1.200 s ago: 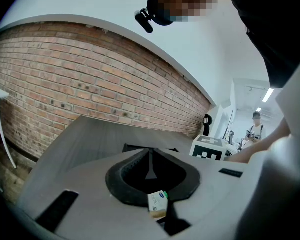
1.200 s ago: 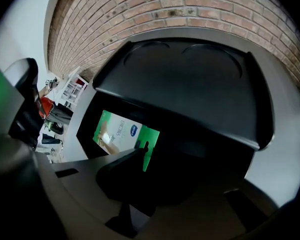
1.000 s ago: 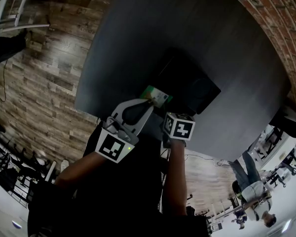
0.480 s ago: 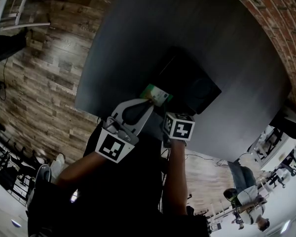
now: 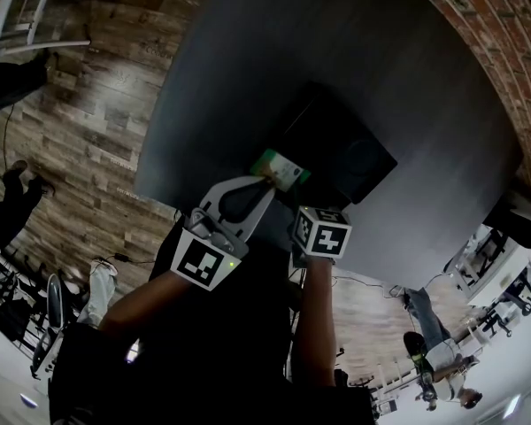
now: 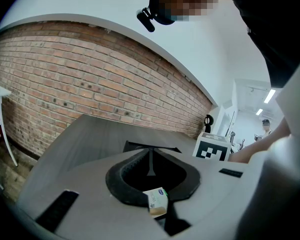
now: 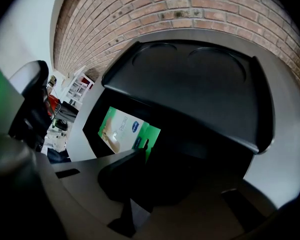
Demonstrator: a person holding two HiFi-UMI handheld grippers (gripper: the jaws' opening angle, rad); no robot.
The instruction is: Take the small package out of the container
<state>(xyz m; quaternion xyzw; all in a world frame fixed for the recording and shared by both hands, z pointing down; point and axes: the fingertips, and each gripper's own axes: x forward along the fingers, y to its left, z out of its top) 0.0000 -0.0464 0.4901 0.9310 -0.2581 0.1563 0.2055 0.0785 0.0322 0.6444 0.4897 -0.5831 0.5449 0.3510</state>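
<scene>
The left gripper [image 6: 158, 210] pinched the small package [image 6: 156, 200] at its tips. The right gripper [image 7: 159, 160] seemed clamped on the black container's [image 7: 200, 79] near edge.

A dark grey table [image 5: 380, 60] stands on a weathered wood-plank floor [image 5: 80, 140], close beside a red brick wall [image 5: 496, 42]. Past the wall's end lies a bright white room lit by ceiling strip lights [image 6: 269, 95].
</scene>
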